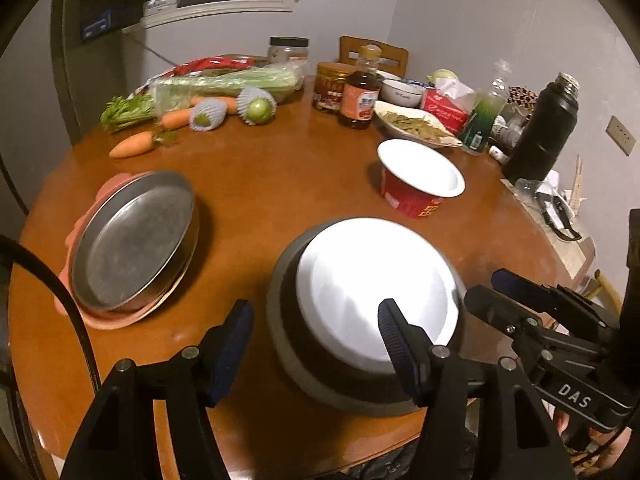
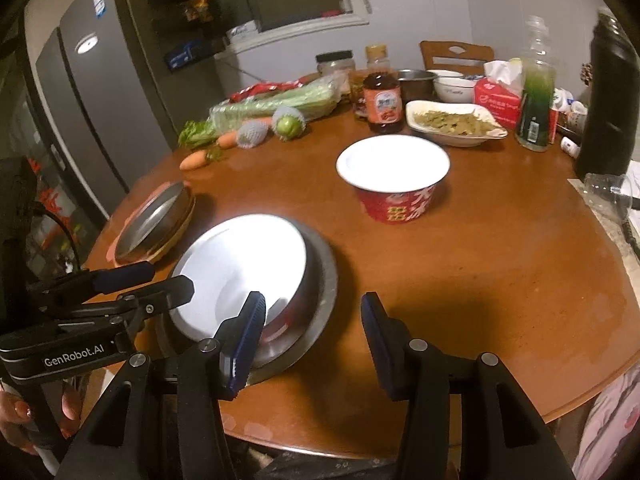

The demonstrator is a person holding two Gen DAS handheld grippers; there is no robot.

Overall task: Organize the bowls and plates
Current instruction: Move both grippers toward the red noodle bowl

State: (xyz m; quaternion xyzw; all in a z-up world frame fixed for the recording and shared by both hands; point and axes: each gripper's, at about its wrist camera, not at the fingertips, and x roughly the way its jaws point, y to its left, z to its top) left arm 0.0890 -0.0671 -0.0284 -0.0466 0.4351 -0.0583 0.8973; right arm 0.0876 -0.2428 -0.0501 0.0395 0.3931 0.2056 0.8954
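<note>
Both grippers are hovering low over the near edge of the round wooden table (image 1: 280, 184), jaws spread wide and holding nothing. Left gripper (image 1: 316, 344) points forward and a bit down, one blue-padded finger (image 1: 230, 354) left of the bowl stack, the other over the white bowl's (image 1: 372, 292) near rim; can't tell if it actually touches. Right gripper (image 2: 312, 340) comes in at about the same angle, its left finger (image 2: 248, 340) in front of the white bowl's rim and its right finger (image 2: 378, 344) over bare tabletop. You can see a bit of the person's hand (image 2: 16, 412) at the left gripper's handle in the right wrist view.

So the white bowl sits inside a steel bowl, and that sits on a grey metal plate (image 1: 288, 360), all near the table's near edge. Toward the left edge a metal pan (image 1: 132, 240) rests tilted on a pink plate (image 1: 120, 318). Further in, toward the middle-right, a red instant-noodle cup (image 2: 394, 180) stands upright on its own. Along the far edge: carrots (image 1: 132, 145), celery (image 1: 224, 82), sauce bottle (image 1: 360, 96), a dish of food (image 1: 416, 124), tissue box (image 1: 446, 110) and a black flask (image 1: 546, 128).
</note>
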